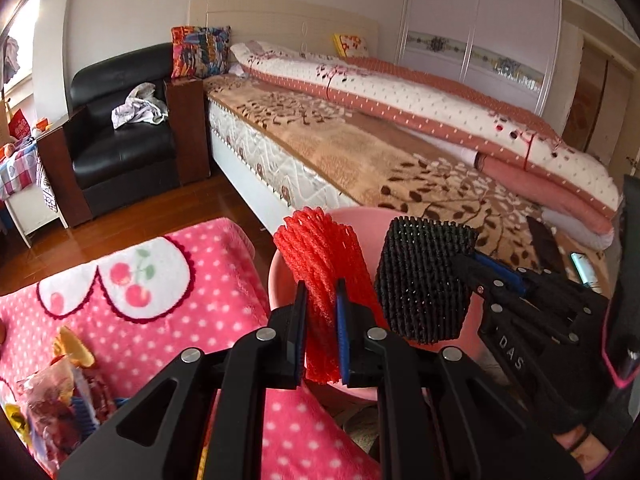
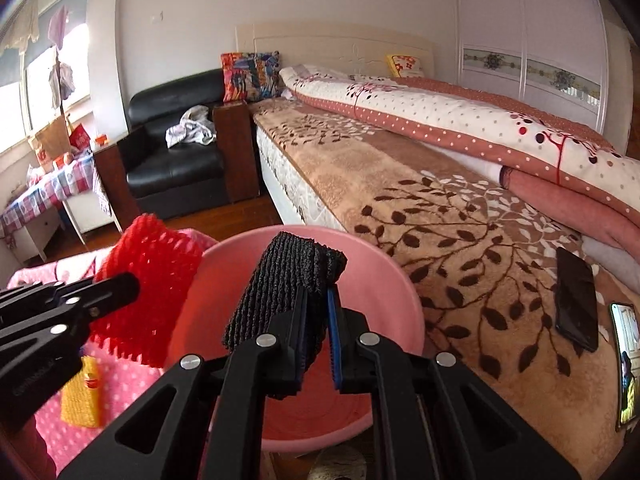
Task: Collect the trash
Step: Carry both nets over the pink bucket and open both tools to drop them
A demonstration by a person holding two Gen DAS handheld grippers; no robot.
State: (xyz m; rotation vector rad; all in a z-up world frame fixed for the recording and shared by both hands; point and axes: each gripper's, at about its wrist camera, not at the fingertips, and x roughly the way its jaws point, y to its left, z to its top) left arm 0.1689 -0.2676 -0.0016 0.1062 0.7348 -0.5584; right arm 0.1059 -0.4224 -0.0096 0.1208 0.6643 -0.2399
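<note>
Both grippers clamp foam nets over the pink basin [image 2: 400,280]: left gripper [image 1: 322,332] the red foam net [image 1: 320,256], right gripper [image 2: 316,344] the black foam net [image 2: 280,280]. Neither is dropped yet; snack wrappers [image 1: 60,396] at eight o'clock remain.

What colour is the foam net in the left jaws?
Red foam net, clearest in the left wrist view.

Pink dotted blanket [image 1: 168,320] w/ cherry patch covers a low surface at left; on it lie snack wrappers [image 1: 56,396], an orange peel [image 1: 74,346] and a yellow foam net [image 2: 82,392]. Bed [image 2: 400,216] at right, brown leaf-print cover, carries a folded quilt [image 2: 500,128], 2 pillows, a dark phone [image 2: 576,300] and, at the edge, prob. a 2nd phone [image 2: 628,364] w/ lit screen. Pink basin [image 2: 404,280] sits btwn the two; its support is hidden.
</note>
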